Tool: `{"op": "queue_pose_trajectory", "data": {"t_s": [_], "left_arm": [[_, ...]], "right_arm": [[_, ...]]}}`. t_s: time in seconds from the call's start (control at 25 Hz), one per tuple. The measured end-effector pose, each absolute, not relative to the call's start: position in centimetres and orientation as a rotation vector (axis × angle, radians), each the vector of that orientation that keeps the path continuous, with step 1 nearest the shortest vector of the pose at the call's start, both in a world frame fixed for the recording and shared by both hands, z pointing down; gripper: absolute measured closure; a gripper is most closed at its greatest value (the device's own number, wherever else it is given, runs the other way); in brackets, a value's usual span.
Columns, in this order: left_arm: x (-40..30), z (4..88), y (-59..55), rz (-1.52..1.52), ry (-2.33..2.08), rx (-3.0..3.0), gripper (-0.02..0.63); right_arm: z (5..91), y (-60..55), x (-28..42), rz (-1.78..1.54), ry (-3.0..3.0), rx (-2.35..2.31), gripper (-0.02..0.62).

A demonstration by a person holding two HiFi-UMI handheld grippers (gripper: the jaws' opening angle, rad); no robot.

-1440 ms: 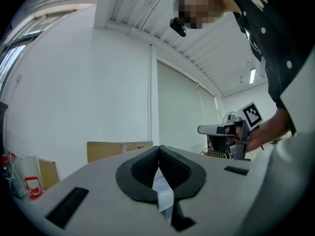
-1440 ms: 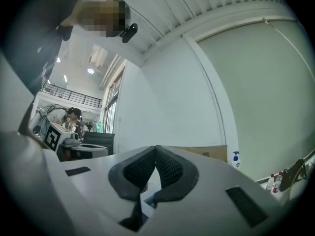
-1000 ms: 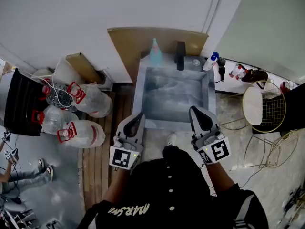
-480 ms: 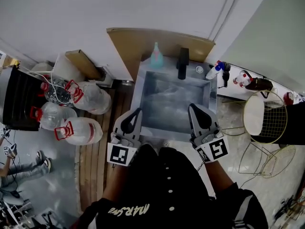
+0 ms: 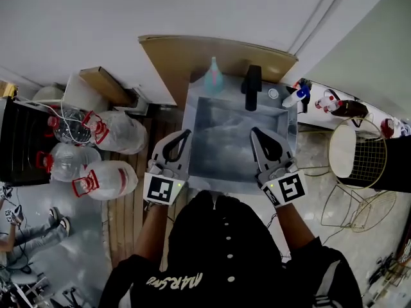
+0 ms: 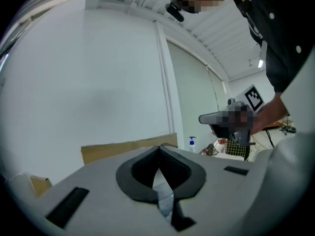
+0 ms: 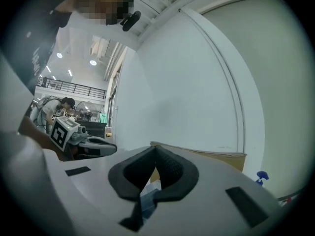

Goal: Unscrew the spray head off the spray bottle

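Note:
A teal spray bottle stands at the back rim of the metal sink, left of the black faucet. A white bottle with a blue spray head lies on the ledge right of the sink; it shows small in the left gripper view, and its blue head in the right gripper view. My left gripper and right gripper hang side by side over the sink's near part, far short of both bottles. Both are shut and empty, left and right.
Several large water jugs with red handles and a cardboard box crowd the floor on the left. A cardboard sheet leans on the wall behind the sink. A round stool and a wire basket stand at the right, near red-capped bottles.
The person has moved closer to the sink. Both grippers have moved forward from in front of the near rim to over the basin, still shut and empty.

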State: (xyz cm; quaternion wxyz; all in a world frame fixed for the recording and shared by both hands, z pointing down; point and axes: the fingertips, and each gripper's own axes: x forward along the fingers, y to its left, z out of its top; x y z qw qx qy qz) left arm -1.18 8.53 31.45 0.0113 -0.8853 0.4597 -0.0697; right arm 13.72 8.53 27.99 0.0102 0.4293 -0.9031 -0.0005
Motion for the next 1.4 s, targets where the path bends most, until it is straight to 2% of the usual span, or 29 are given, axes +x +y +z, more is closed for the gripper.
{"op": "queue_pose_trajectory", "data": {"t_s": [0.4,1.04,1.12,1.16,1.2,1.4], "left_arm": [[-1.0,34.7,-0.4,-0.342,1.267,-2.804,0.58],[0.8,39.2,-6.8,-0.452,1.157,-2.868,0.58],[0.9,40.6,-7.5,-0.485,1.133,-2.882,0.575],[0.9,41.6,-8.0,-0.513,1.118,-2.891,0.544],[1.0,42.6,-8.4,-0.549,1.105,-2.898,0.463],[1.6,49.1,-11.1,-0.765,1.068,-2.941,0.328]], "right_arm": [[28.8,-0.2,11.1,-0.068,-2.733,1.332,0.584],[30.9,-6.2,10.4,-0.007,-2.671,1.303,0.584],[31.5,-7.0,9.8,0.022,-2.668,1.28,0.557],[31.9,-7.4,9.4,0.041,-2.668,1.261,0.529],[32.2,-7.9,9.0,0.059,-2.667,1.24,0.495],[34.0,-10.7,7.0,0.115,-2.609,1.164,0.386]]}}
